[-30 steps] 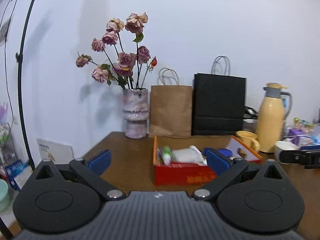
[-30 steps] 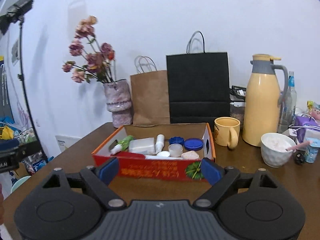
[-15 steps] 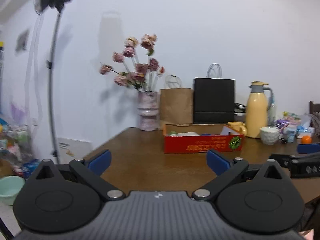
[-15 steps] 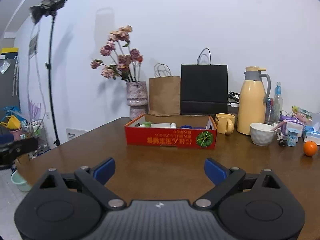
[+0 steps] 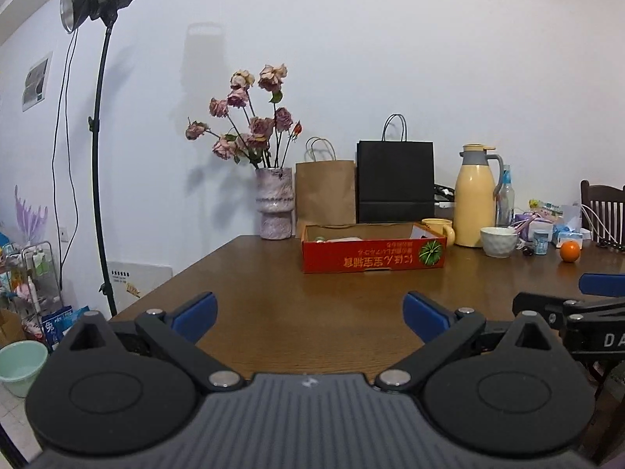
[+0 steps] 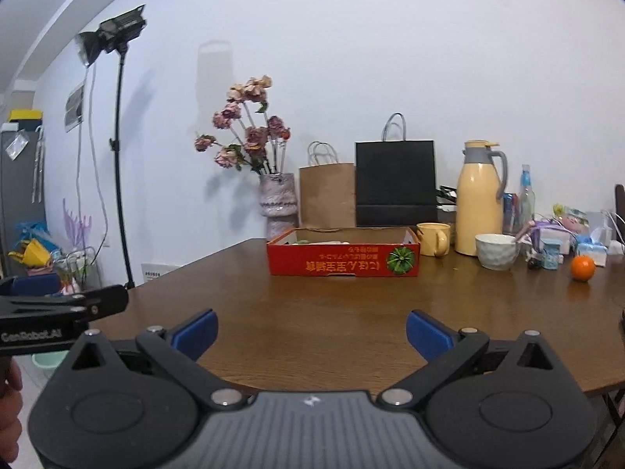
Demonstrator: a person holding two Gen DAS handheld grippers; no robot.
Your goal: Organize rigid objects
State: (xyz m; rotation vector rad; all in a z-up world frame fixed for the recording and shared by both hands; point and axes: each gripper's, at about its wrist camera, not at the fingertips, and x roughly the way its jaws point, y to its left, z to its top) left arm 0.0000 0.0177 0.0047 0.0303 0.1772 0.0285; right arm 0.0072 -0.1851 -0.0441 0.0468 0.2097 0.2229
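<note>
Left gripper (image 5: 308, 314): jaws spread wide, nothing between the blue pads, hovering over the bare near part of the wooden table (image 5: 273, 273).

Right gripper (image 6: 311, 332): jaws opening, nothing between them, likewise over bare tabletop and well apart from any object.

Centre of the table: a red cardboard box (image 6: 343, 262) stands near the vase of dried roses (image 5: 273, 211) and the paper bags. Small items show just above its rim, including something green and something white; what they are and how they are arranged cannot be told from this low angle.

Right side: a yellow mug (image 6: 433, 238) just beside the box, then a yellow flask (image 6: 480, 211), a white bowl (image 6: 496, 252), an orange (image 6: 583, 267) and assorted small clutter.

Judgement: the box appears loaded and both tools are free, so either the sorting is finished or the loose things on the right remain.
</note>
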